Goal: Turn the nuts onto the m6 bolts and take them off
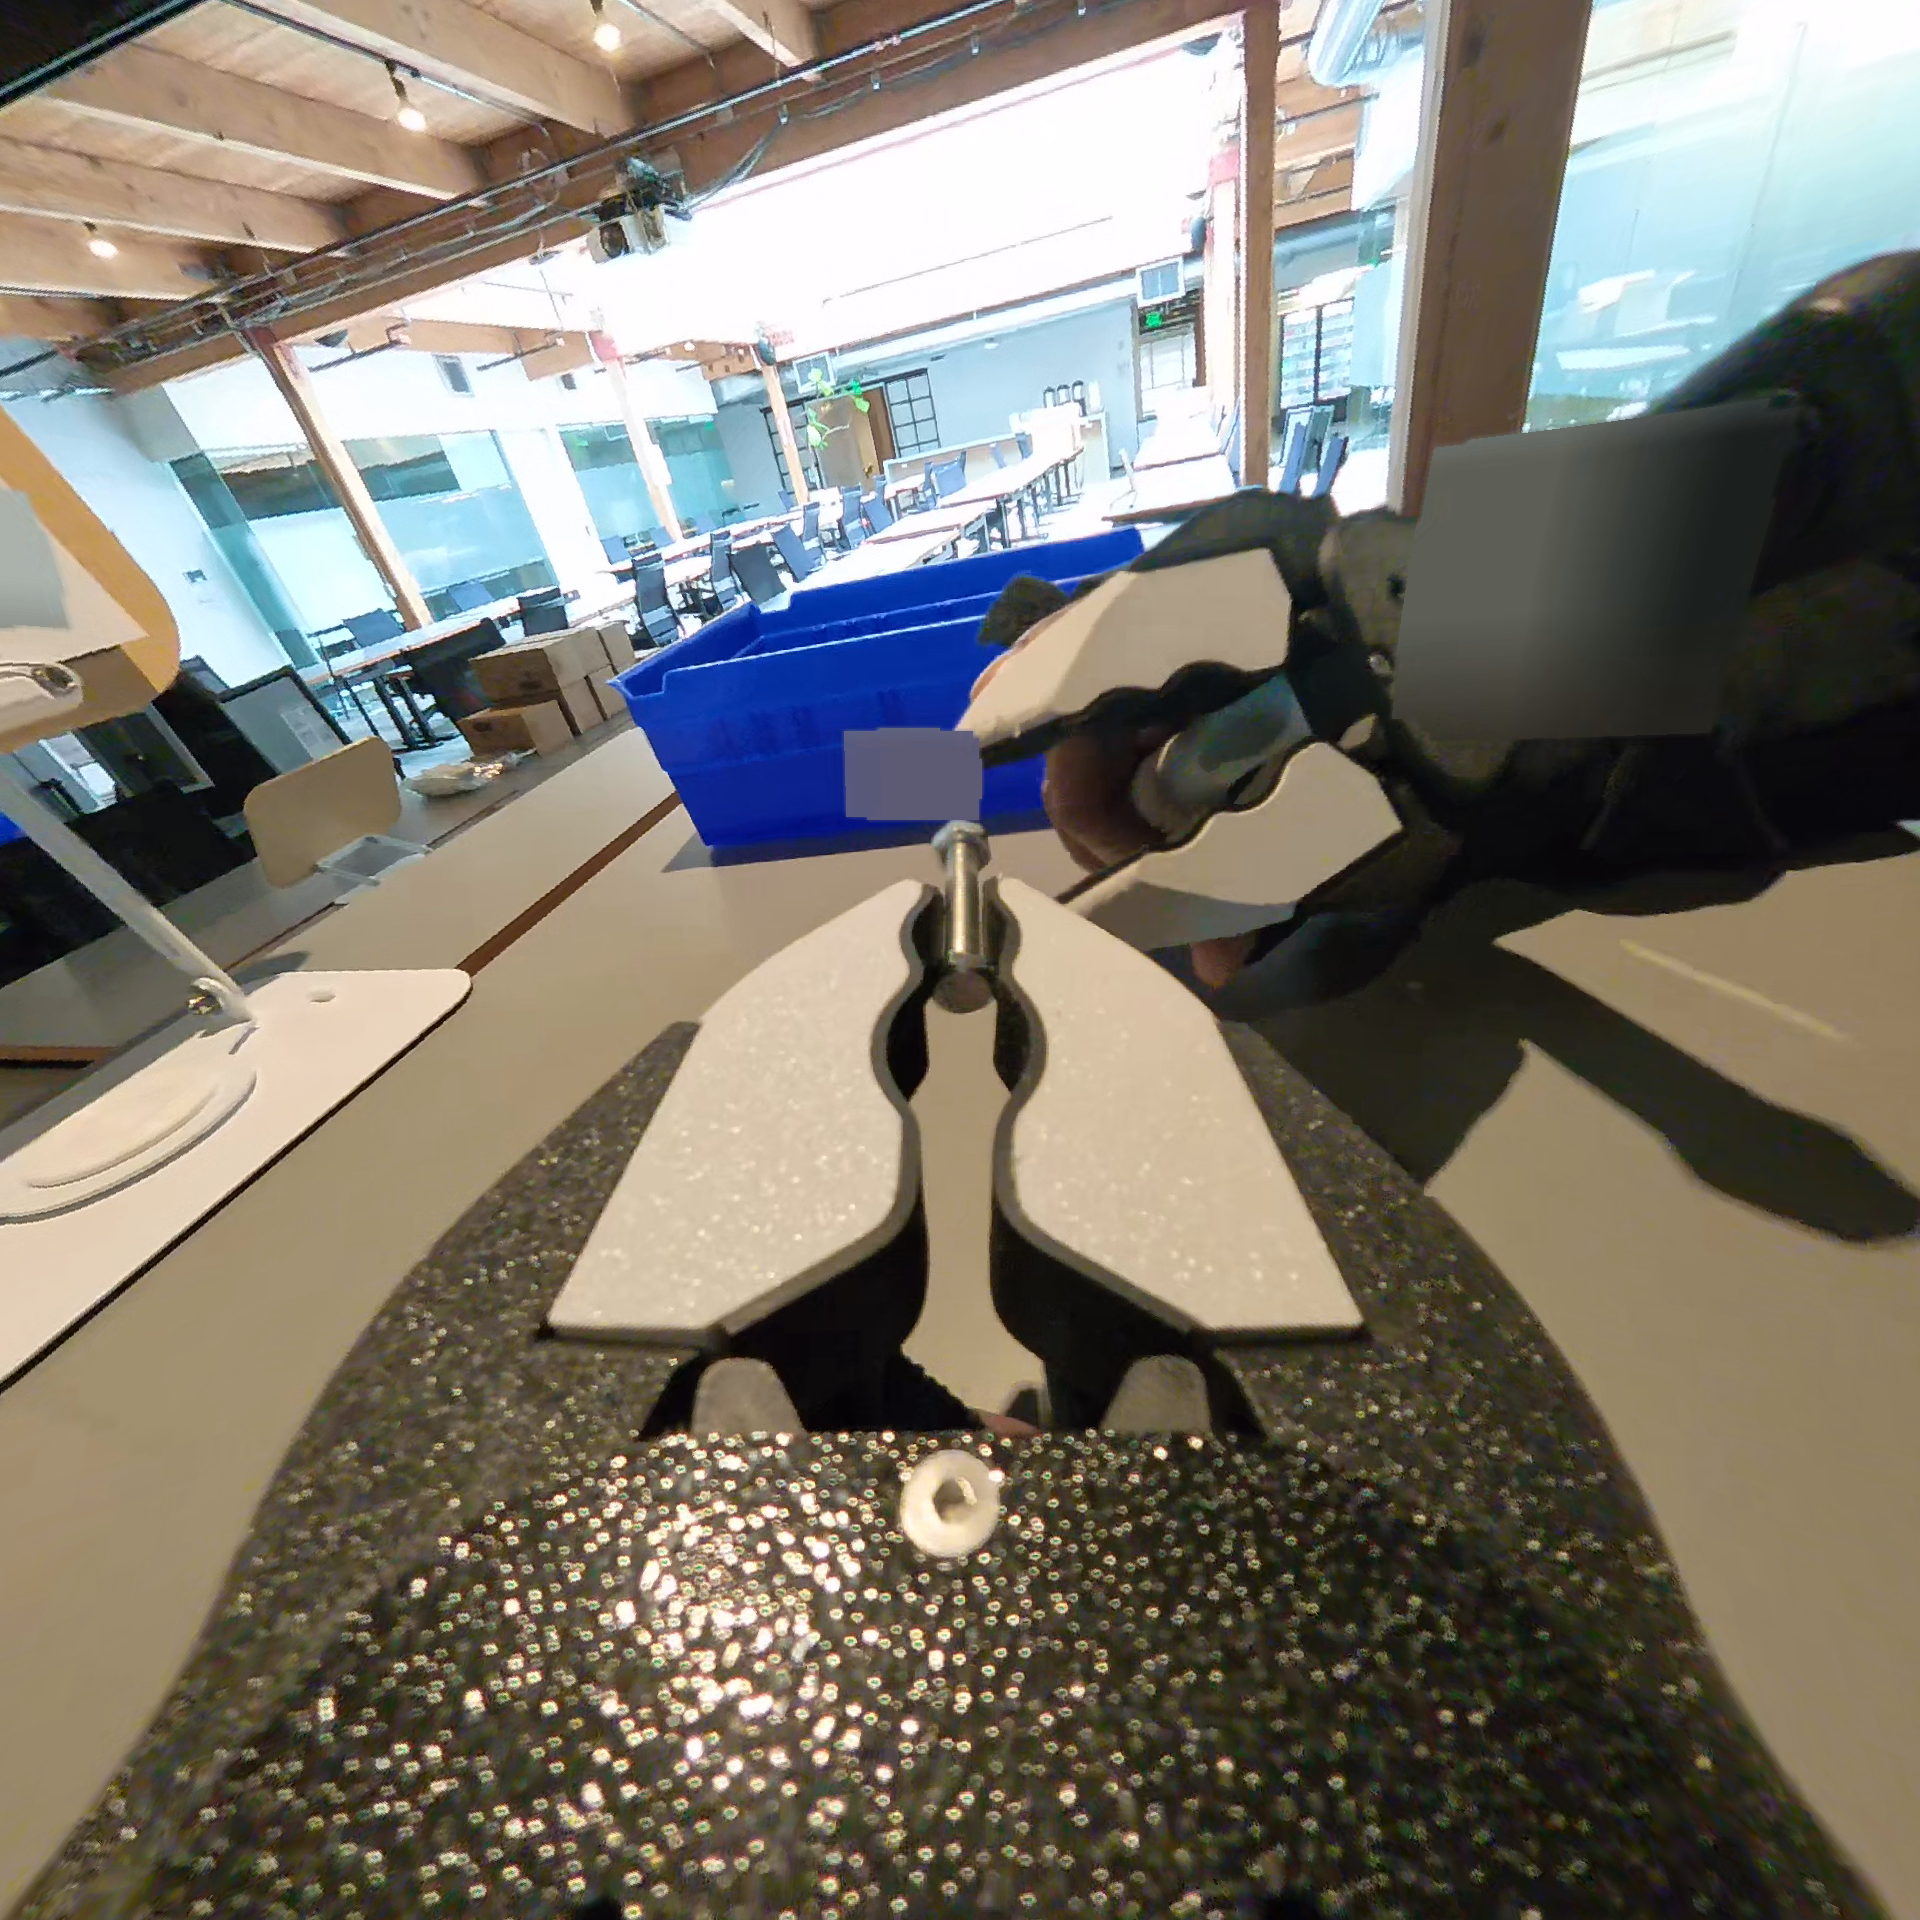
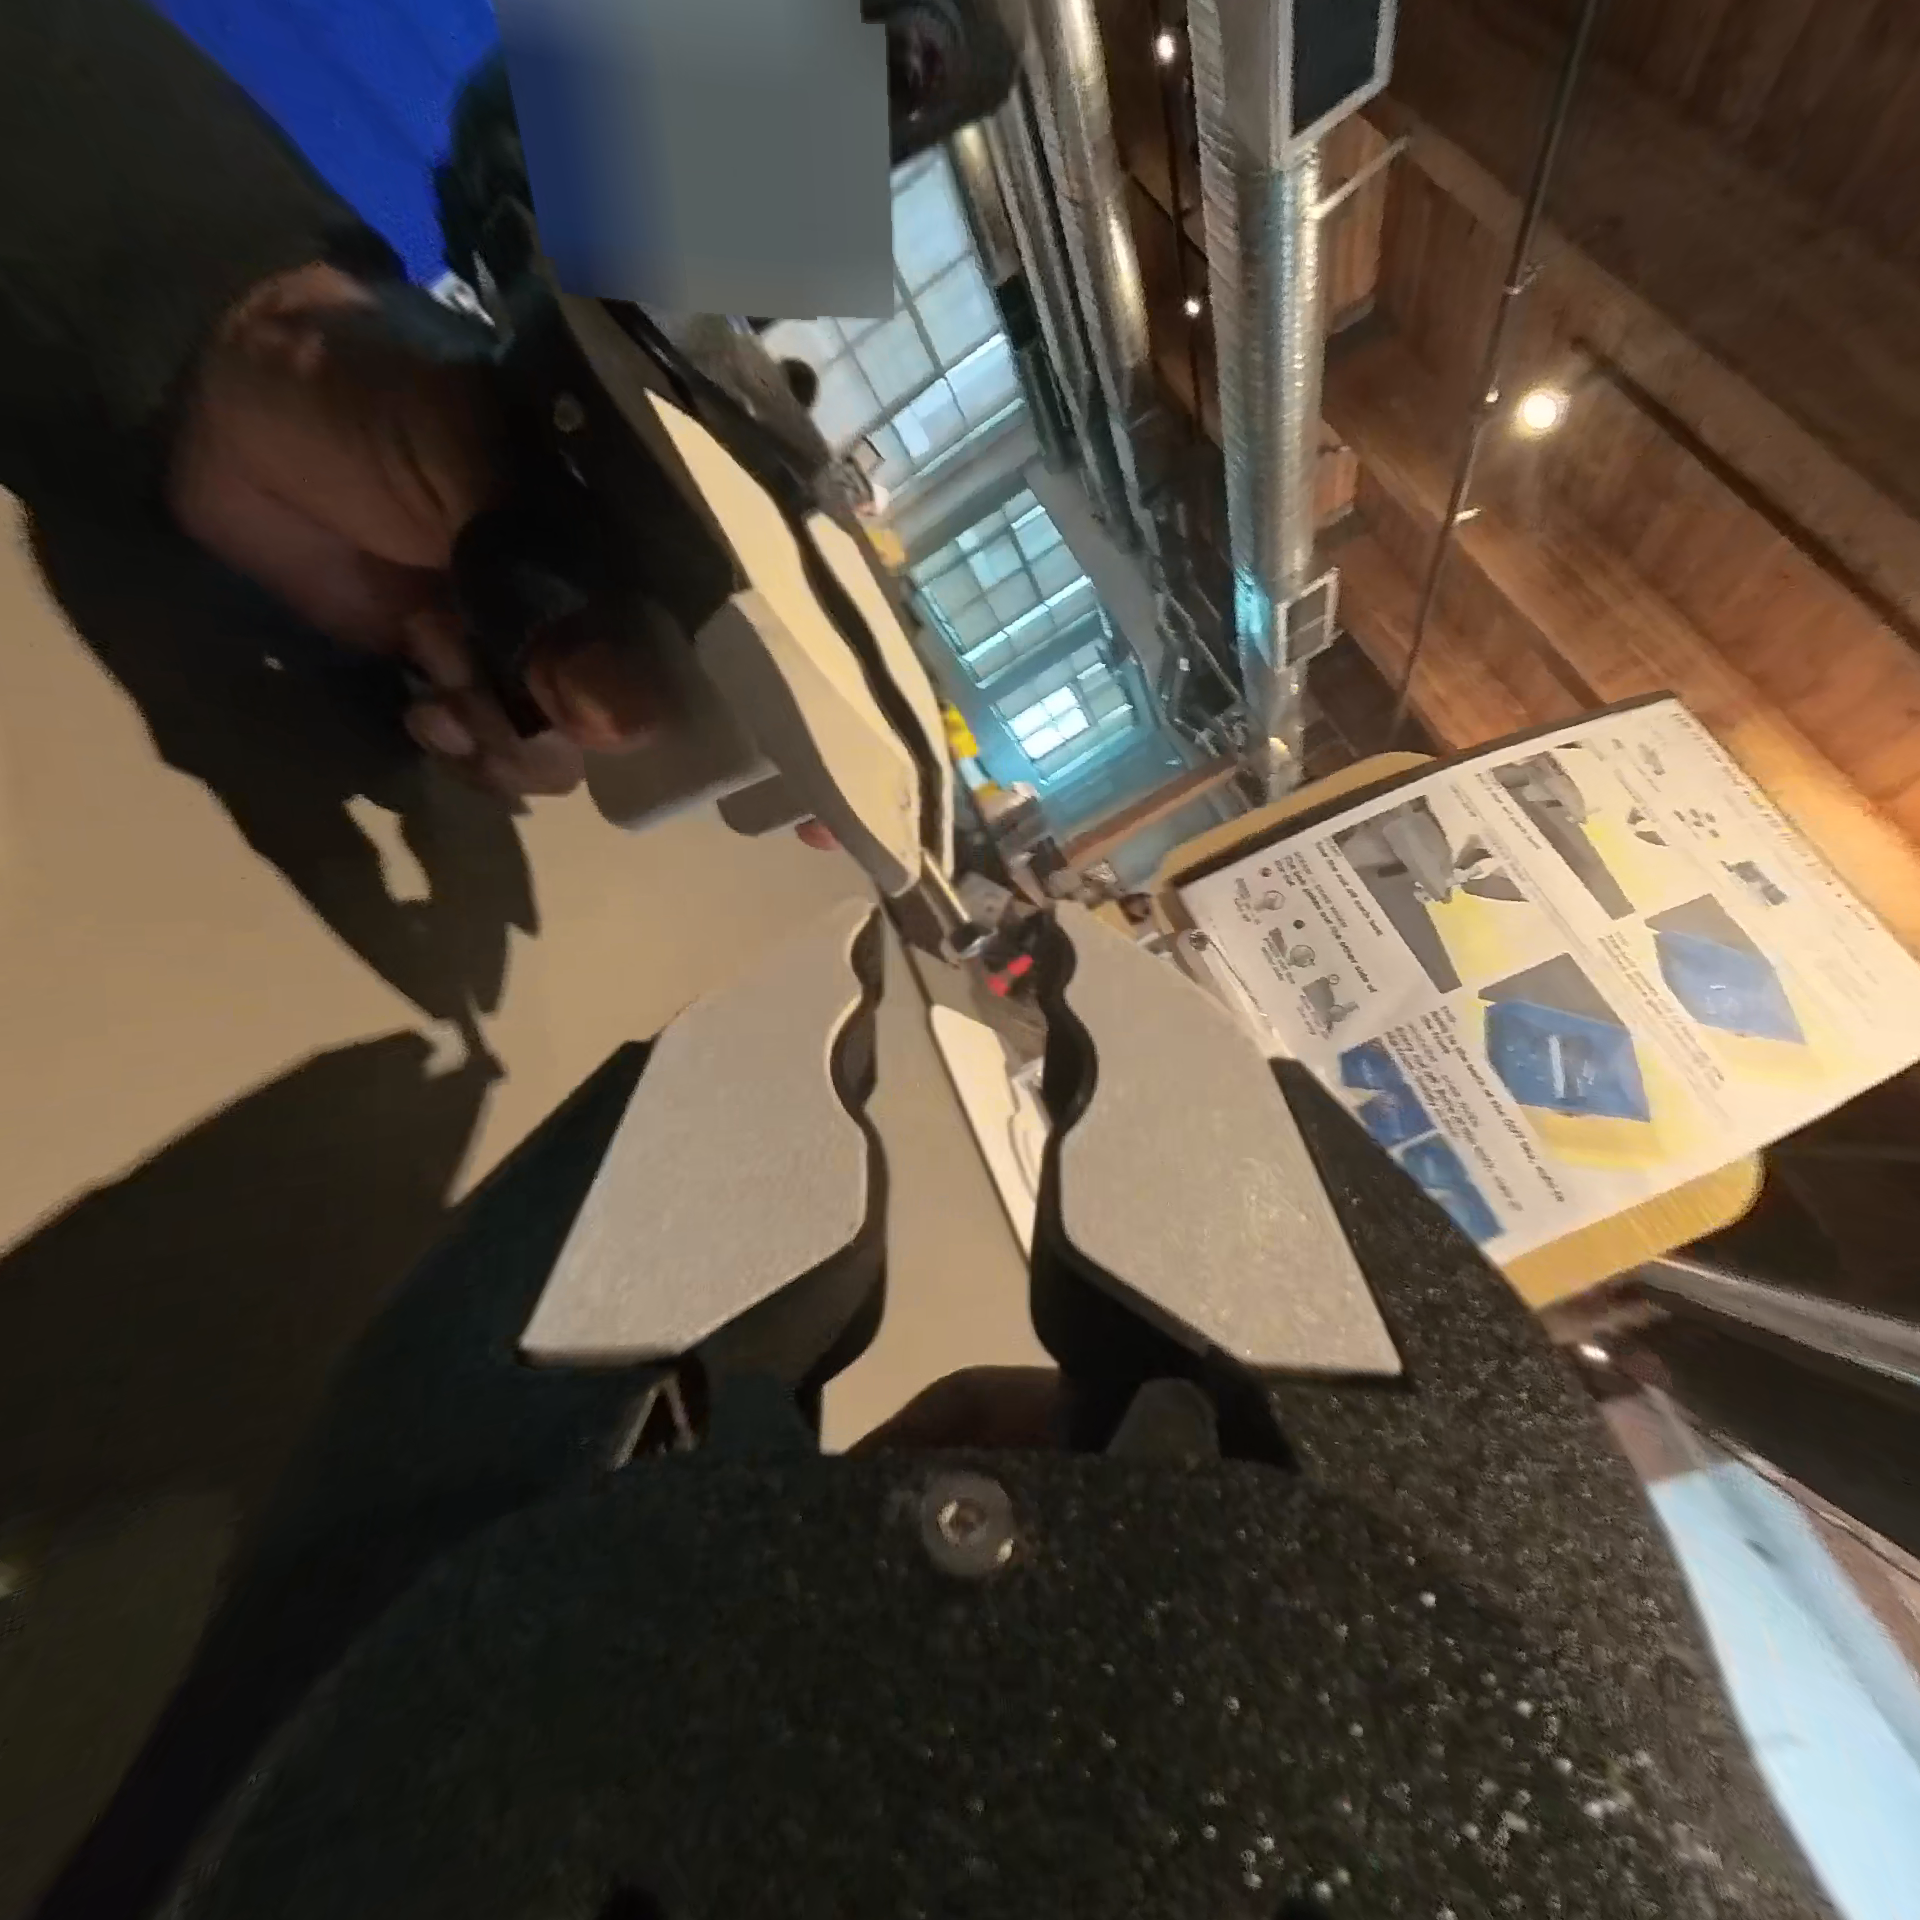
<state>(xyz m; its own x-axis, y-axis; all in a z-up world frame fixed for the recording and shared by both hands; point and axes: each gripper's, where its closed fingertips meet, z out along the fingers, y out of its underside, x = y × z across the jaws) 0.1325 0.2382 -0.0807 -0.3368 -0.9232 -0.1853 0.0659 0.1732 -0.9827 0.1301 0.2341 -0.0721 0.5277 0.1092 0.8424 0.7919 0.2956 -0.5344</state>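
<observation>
While our left tool [image 1: 958,914] clamps bolt [image 1: 961,925], nut [image 1: 958,834] sits near far end; right tool [image 1: 1023,821] hangs open, empty, so we reckon more turning left.

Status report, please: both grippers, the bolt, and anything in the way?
Left hand-held gripper shut on bolt, nut at its far end. Right hand-held gripper open, close to the nut. Blue bin behind, nothing between.

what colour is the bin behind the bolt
Bright blue bin, clearest in the left wrist view.
</observation>
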